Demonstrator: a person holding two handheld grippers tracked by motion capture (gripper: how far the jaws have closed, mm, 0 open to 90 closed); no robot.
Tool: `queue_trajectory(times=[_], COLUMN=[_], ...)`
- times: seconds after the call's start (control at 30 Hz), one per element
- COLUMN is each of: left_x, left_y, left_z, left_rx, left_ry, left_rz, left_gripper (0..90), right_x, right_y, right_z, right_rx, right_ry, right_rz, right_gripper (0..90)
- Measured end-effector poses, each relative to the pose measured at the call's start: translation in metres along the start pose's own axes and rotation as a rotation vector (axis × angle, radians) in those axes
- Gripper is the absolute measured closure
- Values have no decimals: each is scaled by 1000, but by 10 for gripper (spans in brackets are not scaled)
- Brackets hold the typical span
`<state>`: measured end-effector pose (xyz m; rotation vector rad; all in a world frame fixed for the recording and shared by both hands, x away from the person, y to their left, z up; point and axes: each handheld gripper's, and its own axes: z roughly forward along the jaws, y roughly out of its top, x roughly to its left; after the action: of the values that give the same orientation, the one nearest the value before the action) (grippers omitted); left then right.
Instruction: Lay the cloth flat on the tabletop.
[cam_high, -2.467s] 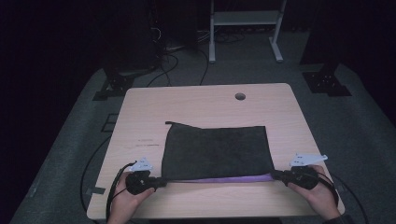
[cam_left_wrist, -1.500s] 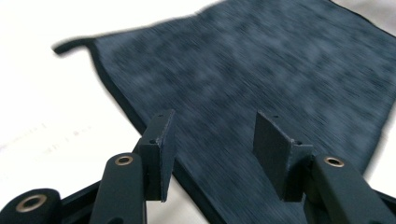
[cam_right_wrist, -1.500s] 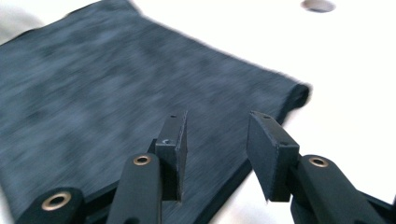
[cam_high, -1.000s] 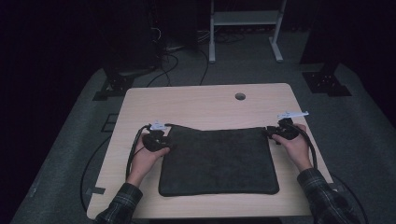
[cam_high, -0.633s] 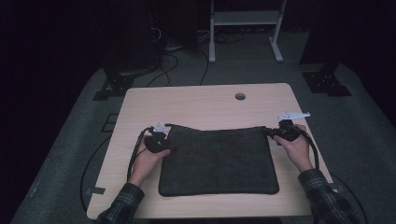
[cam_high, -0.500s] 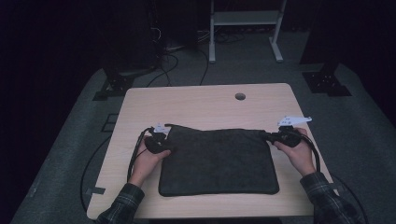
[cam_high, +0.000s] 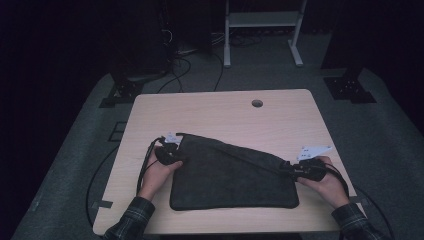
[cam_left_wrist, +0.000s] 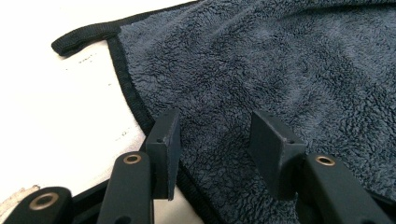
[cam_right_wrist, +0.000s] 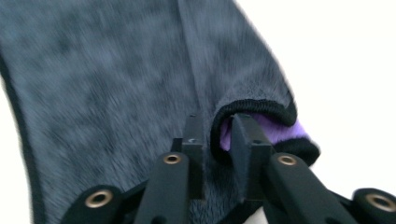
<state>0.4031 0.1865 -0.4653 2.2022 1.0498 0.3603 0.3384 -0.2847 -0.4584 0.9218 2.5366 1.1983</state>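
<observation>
**Towel corner drawn across by the right claw**

The dark grey fleece towel (cam_high: 232, 175) lies on the near half of the pale wooden tabletop (cam_high: 220, 112), folded, with its far right corner pulled over so that one edge runs as a diagonal ridge from the far left corner down to the near right. In the right gripper view the lifted corner (cam_right_wrist: 254, 121) shows a black hem and a purple underside.

The right claw (cam_high: 295, 171) sits at that corner by the towel's right edge. Its jaws have just been opening a little, yet the hemmed fold is pinched between them and the pads press on it. The right hand (cam_high: 327, 182) lies low behind it, forearm in a plaid sleeve (cam_high: 357, 225) coming in from the near right corner.

The left claw (cam_high: 172, 152) rests at the towel's far left corner, beside the small black hanging loop (cam_left_wrist: 77, 41). Its jaws stand apart, straddling the hem, with fleece lying under the gap and neither pad pressing on it. The left hand (cam_high: 160, 170) lies flat, wrist straight, forearm angled in from the near left.
</observation>
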Motion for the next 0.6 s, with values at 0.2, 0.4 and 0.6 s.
queue_trajectory(times=[0.2, 0.4, 0.6], left_x=[0, 1, 0], left_y=[0, -1, -2], left_z=[0, 0, 0], left_rx=[-4, -6, -12], left_ry=[-5, -5, -2], left_rz=[-5, -3, 2], left_gripper=[533, 533, 533], right_x=[-11, -31, -34], right_y=[18, 24, 16], right_z=[-15, 5, 31], right_rx=[-103, -74, 22], right_ry=[-45, -55, -62], right_rz=[22, 98, 109], right_gripper=[695, 638, 653])
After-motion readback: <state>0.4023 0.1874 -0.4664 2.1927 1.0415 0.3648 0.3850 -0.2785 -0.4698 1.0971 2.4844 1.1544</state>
